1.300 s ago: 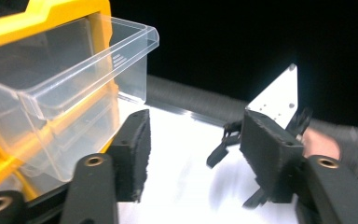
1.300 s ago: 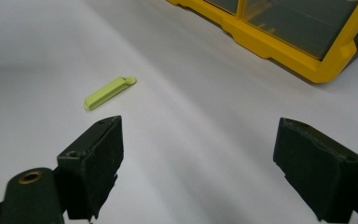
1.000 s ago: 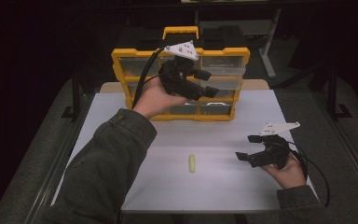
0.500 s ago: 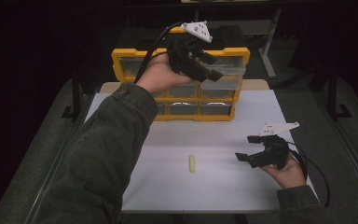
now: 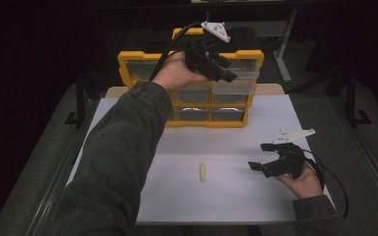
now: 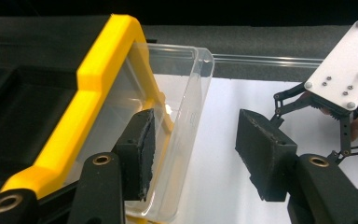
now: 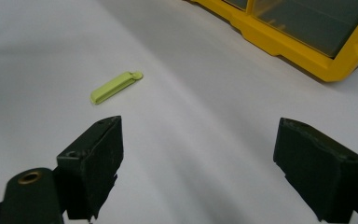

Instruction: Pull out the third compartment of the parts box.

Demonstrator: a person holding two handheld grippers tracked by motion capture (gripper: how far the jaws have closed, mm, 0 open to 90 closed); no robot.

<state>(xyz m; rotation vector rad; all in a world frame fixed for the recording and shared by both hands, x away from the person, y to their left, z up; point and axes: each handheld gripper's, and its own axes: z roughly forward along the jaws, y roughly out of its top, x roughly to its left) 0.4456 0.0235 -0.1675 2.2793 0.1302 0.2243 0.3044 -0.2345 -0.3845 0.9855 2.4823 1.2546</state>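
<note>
A yellow drawer organizer (image 5: 142, 66) stands at the back of the white table (image 5: 226, 206). My left gripper (image 5: 225, 69) is raised at its upper right corner, open. In the left gripper view the left gripper (image 6: 200, 149) straddles the front wall of a clear drawer (image 6: 186, 93) that sticks out of the yellow frame (image 6: 98, 79); one jaw is seen through the plastic, the other is outside. A small yellow-green clip (image 5: 203, 172) lies flat mid-table. My right gripper (image 5: 259, 157) rests low at the right, open, with the clip (image 7: 115, 87) ahead of its jaws (image 7: 198, 163) and apart from them.
The organizer's lower clear drawers (image 5: 211, 114) are pushed in. Its yellow base corner (image 7: 326, 70) shows ahead of the right gripper. A cable (image 5: 334, 182) trails from the right gripper near the table's right edge. Dark floor surrounds the table.
My left gripper has risen from the organizer's middle rows to its top right corner. The right gripper and the clip have stayed where they were.
</note>
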